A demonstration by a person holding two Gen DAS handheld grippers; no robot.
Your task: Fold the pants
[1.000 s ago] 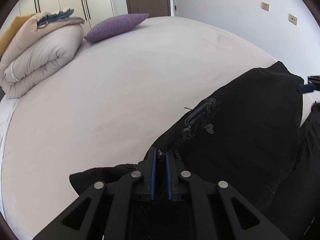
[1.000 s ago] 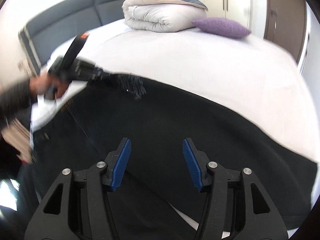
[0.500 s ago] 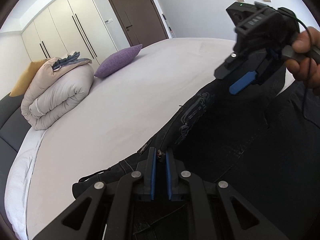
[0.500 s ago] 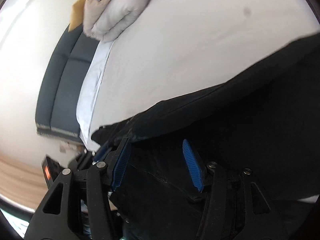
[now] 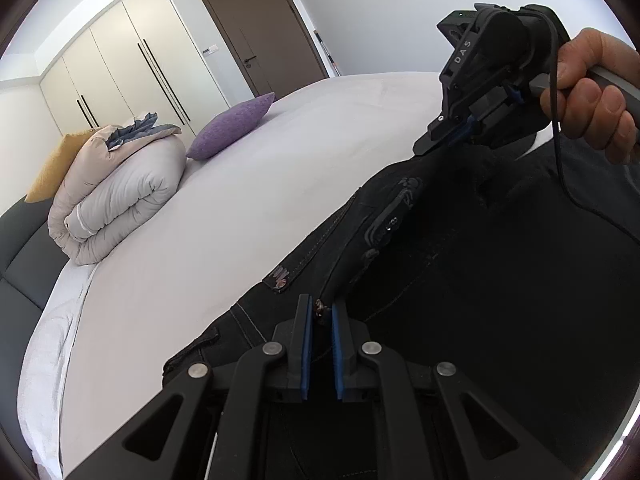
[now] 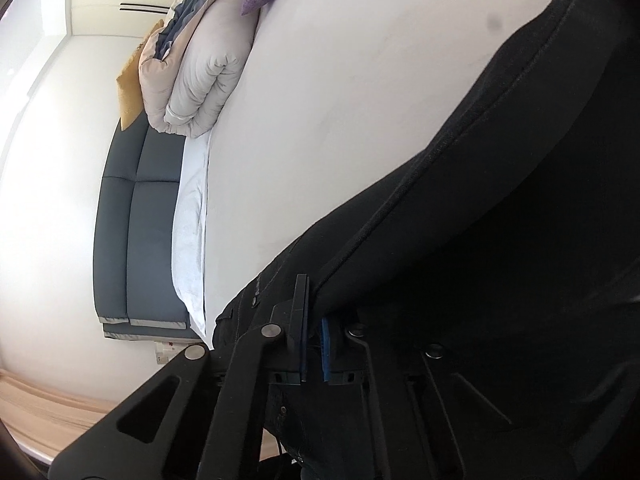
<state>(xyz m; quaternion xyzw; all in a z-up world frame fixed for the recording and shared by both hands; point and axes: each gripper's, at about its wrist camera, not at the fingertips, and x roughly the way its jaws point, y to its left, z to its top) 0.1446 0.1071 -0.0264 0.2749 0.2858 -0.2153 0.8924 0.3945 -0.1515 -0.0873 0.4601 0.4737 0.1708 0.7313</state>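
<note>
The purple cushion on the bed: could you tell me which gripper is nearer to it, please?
Neither clearly. The left gripper and the right gripper both grip the black pants, across bare sheet from the purple cushion.

Both grippers, left gripper (image 5: 319,320) and right gripper (image 6: 315,330), clamped (fabric between pads).

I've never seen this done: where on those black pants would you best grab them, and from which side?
By the thick stitched waistband edge of the black pants, from the near open side of the bed. That seam is firm and raised; both tools, left and right, are pinched on such edges.
</note>
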